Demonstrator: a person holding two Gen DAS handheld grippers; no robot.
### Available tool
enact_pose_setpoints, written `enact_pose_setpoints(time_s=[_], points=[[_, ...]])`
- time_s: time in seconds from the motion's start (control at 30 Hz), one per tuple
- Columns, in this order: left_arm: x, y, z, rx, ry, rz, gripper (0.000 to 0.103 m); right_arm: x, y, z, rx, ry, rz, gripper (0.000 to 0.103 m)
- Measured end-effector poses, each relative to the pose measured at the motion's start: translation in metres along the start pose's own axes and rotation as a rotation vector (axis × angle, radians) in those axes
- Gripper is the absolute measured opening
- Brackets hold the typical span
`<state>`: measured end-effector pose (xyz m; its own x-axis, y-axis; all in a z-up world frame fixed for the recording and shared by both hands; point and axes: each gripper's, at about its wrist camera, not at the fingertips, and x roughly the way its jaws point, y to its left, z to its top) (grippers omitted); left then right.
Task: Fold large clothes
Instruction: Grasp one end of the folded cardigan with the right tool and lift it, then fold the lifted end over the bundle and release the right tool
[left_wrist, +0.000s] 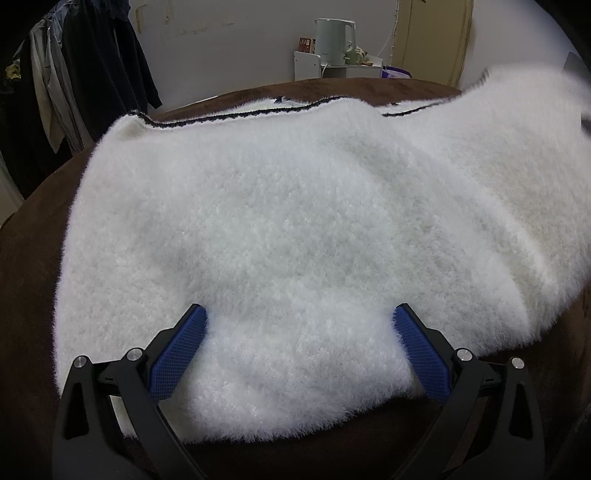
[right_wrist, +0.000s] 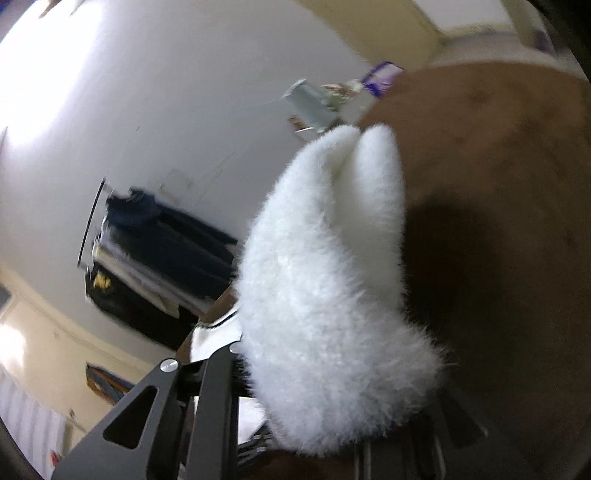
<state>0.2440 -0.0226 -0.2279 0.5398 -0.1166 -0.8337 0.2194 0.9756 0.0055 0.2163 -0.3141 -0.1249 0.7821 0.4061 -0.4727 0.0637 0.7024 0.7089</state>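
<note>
Sweater (left_wrist: 295, 206), white and fluffy, lies spread over the brown bed (left_wrist: 33, 295), hem at the near edge. Left claw (left_wrist: 299, 325) released, jaws straddling the hem, not pinching. Right claw (right_wrist: 332, 398) clenched on a raised bunch of sweater. Risk: slippery fluff pulls free; unpinned hem drags, skewing the fold.

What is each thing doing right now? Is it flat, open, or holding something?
White fluffy sweater: spread on the brown surface, one part lifted.
Left hand-held gripper: open, over the sweater's near edge.
Right hand-held gripper: shut on a bunch of sweater.
Dark clothes: hanging.
</note>
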Motion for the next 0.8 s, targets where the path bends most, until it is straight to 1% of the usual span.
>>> enact_pose_setpoints(time_s=[0.1,0.2,0.37,0.47,0.57,0.6,0.73,0.8], points=[[0.0,0.001,0.001,-0.001,0.002,-0.005,0.097,0.012,0.031,-0.001,-0.043,0.021,0.027,0.019],[-0.001,0.001,0.001,0.0,0.002,-0.011,0.097,0.032,0.065,-0.008,-0.109,0.058,0.051,0.019],[-0.003,0.004,-0.001,0.003,-0.007,-0.023,0.097,0.063,0.104,-0.019,-0.176,0.129,0.064,0.02],[-0.005,0.008,-0.005,0.005,-0.01,-0.037,0.097,0.066,0.109,-0.029,-0.195,0.152,0.054,0.019],[-0.008,0.012,-0.006,0.007,-0.008,-0.058,0.096,0.075,0.115,-0.039,-0.219,0.159,0.025,0.019],[-0.009,0.013,-0.006,0.006,-0.008,-0.067,0.096,0.072,0.108,-0.041,-0.216,0.16,0.024,0.019],[-0.022,0.029,-0.009,-0.036,-0.016,-0.127,0.096,0.084,0.123,-0.046,-0.235,0.157,0.004,0.019],[-0.031,0.041,-0.011,-0.057,-0.018,-0.142,0.096,0.088,0.129,-0.05,-0.236,0.159,0.009,0.019]])
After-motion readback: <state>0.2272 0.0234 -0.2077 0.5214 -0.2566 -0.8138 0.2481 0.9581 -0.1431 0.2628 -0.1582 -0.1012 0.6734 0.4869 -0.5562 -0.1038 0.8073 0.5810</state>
